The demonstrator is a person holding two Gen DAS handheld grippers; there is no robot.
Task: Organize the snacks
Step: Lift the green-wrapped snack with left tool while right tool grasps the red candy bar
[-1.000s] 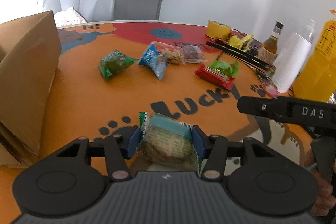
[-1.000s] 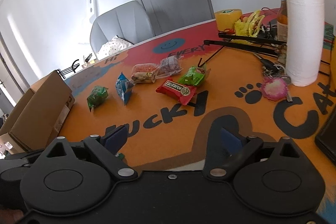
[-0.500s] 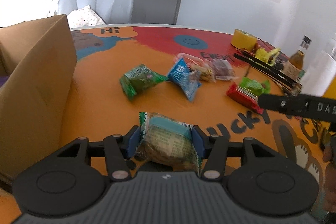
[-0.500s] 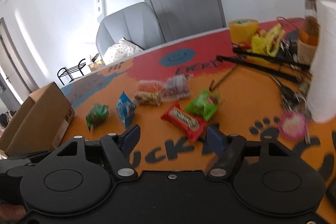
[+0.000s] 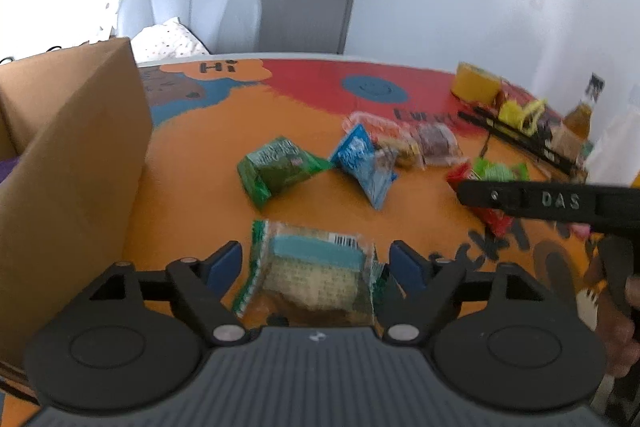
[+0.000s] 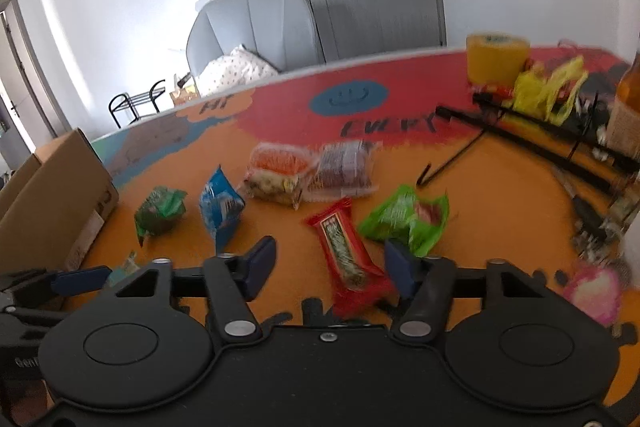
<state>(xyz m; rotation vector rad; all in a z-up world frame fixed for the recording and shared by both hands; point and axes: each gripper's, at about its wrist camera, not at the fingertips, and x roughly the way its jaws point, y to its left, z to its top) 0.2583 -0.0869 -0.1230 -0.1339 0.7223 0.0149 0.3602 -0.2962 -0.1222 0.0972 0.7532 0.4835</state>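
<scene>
Right now my left gripper (image 5: 316,261) has its blue pads spread, and the green-edged clear packet with a pale blue label (image 5: 312,277) sits between them with a gap on each side, low in the centre of the left wrist view; I cannot tell whether it lies on the orange printed tabletop (image 5: 192,187) or is dropping. My right gripper (image 6: 330,263) is also parted, straddling the near end of the red wrapped bar (image 6: 346,259) in the lower centre of its view, not yet touching it as far as I can see.

To do this well, I judge I should lower the right pads squarely on either side of the bar's middle and close gently, since the crinkly wrapper will likely slip or twist if caught by one end. The bright green pouch (image 6: 404,219) lies just beside my right pad, so I must keep from snagging it.

Further out lie the dark green packet (image 6: 160,207), the blue packet (image 6: 220,207) and two clear trays (image 6: 312,173).

Along the left edge of the left view stands the brown cardboard box (image 5: 68,167), open-topped; something purple shows inside, otherwise its contents are hidden.
</scene>
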